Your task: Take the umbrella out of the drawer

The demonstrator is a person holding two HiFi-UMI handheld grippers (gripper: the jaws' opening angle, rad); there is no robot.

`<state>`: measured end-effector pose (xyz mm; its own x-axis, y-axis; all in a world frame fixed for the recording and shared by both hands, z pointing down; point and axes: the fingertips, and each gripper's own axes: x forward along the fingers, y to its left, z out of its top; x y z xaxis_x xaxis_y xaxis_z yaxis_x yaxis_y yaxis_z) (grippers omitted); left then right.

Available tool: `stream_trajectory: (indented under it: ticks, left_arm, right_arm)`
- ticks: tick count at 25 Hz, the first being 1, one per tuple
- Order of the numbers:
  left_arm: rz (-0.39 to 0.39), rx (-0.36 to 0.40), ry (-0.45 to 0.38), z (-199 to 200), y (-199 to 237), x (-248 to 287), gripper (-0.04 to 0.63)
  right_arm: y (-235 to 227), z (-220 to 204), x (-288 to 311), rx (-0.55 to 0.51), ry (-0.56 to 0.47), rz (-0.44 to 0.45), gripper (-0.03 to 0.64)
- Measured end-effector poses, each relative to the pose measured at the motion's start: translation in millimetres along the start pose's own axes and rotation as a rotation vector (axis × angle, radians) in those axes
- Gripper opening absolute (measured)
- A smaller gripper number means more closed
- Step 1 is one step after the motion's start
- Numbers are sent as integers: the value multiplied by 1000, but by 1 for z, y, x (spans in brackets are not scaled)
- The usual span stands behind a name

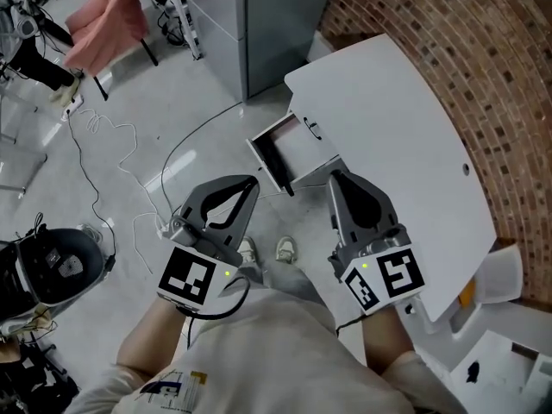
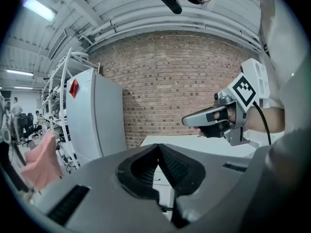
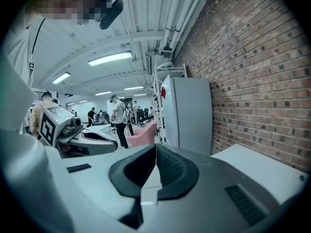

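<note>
An open drawer (image 1: 289, 149) juts out from under the white table (image 1: 405, 136). Its inside looks dark, and I see no umbrella in any view. My left gripper (image 1: 255, 179) is held just in front of the drawer's left corner, jaws shut with nothing between them. The right gripper (image 1: 332, 176) hovers by the drawer's right front edge, also shut and empty. In the left gripper view the pads meet at the tip of the left gripper (image 2: 157, 145), and the right gripper (image 2: 197, 121) shows to its right. In the right gripper view the right gripper (image 3: 155, 145) is closed.
A grey cabinet (image 1: 250, 24) stands behind the table, and a brick wall (image 1: 483, 76) runs along its right side. White cables (image 1: 112, 145) trail over the floor at left. A pink cloth (image 1: 108, 15) hangs at the top left. People (image 3: 119, 118) stand far back.
</note>
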<state>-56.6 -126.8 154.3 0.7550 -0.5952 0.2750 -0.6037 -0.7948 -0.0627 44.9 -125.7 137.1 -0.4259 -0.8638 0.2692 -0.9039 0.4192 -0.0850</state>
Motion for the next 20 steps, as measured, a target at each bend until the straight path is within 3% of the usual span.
stream_trajectory:
  ticks: [8,11,20]
  left_arm:
    - [3,-16,41,-33,17,45,8]
    - [10,-35,52,-52,27,63,8]
    - [12,-34,121,-126,48,117,8]
  right_arm:
    - [-31,-48,42,63,63,-6,15]
    - [-44,-74,61,71,100,-14,92]
    - [-86,-170,120,97,213,-47,133]
